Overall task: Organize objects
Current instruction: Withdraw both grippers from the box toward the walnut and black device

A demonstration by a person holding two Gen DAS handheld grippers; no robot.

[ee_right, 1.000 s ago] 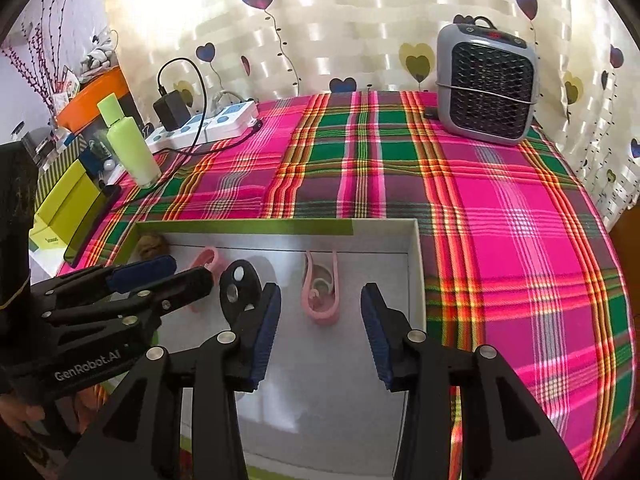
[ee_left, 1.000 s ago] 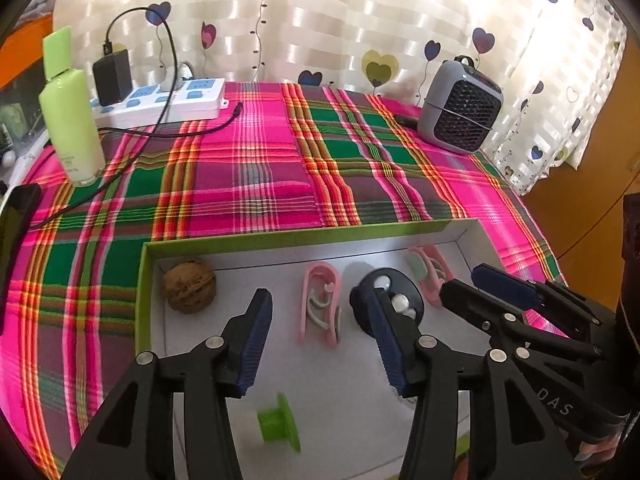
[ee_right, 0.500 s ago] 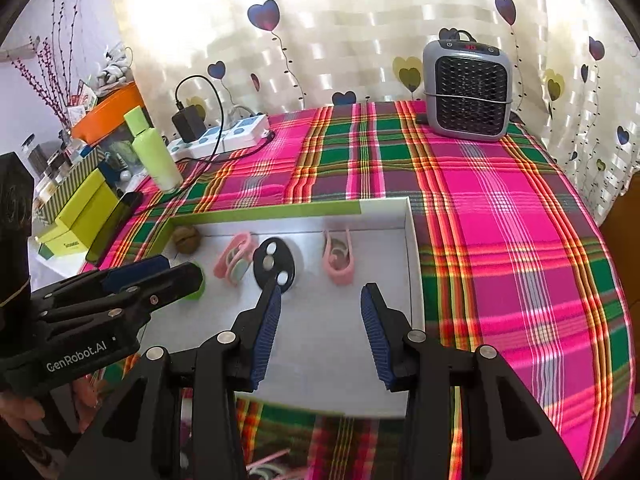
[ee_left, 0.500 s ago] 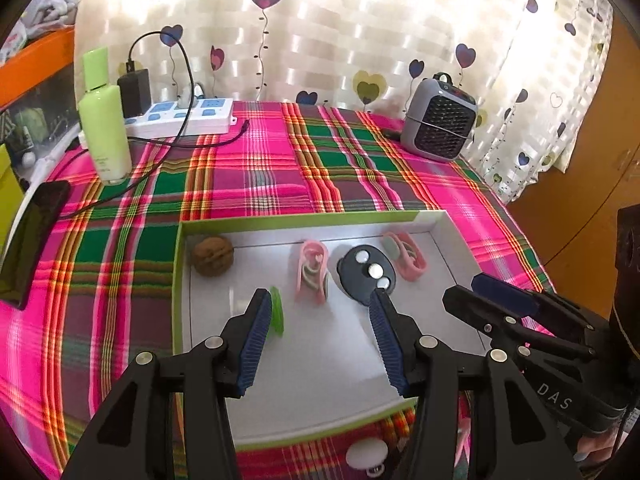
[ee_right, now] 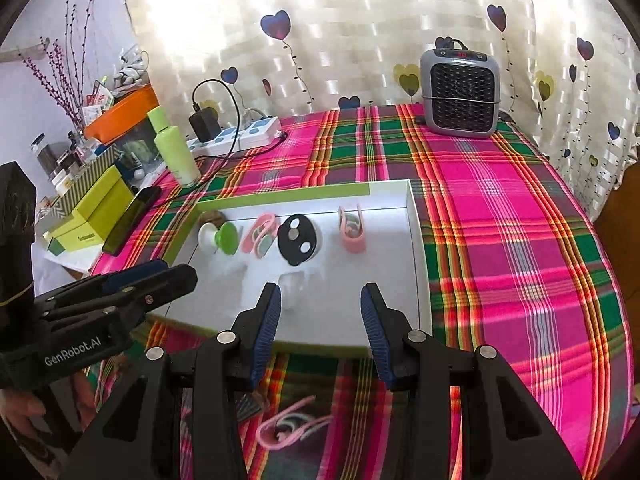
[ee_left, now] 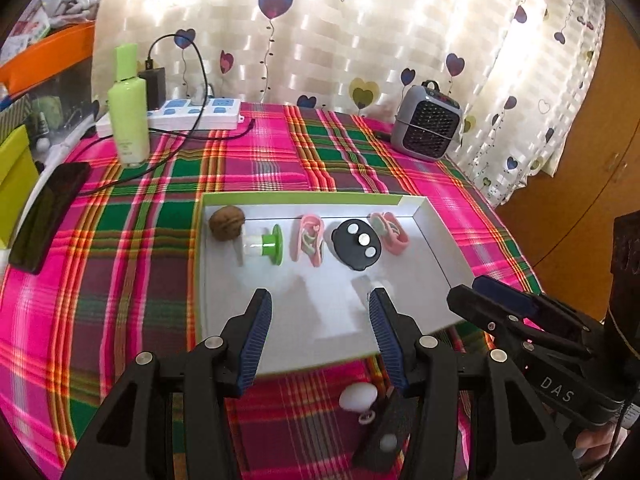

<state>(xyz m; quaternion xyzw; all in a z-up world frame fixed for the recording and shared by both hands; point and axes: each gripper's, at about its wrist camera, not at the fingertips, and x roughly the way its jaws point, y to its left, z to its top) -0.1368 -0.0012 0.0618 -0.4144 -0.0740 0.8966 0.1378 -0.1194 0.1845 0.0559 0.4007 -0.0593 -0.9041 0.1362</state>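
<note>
Plaid pink-and-green cloth covers the tabletop (ee_left: 132, 280), where the shallow white tray with a green rim (ee_left: 440, 248) is now seen from farther back. Both the left gripper (ee_left: 318, 340) and right gripper (ee_right: 320, 330) have been withdrawn, jaws apart and empty. Sorted pieces line the tray's far side; a white egg-shaped piece (ee_left: 358, 396) and pink looped clip (ee_right: 286, 426) lie near, outside it, apparently awaiting pickup.

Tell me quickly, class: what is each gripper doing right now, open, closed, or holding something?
Left gripper: open, holding nothing, above the near end of the tray.
Right gripper: open, holding nothing, also above the tray's near edge.
</note>
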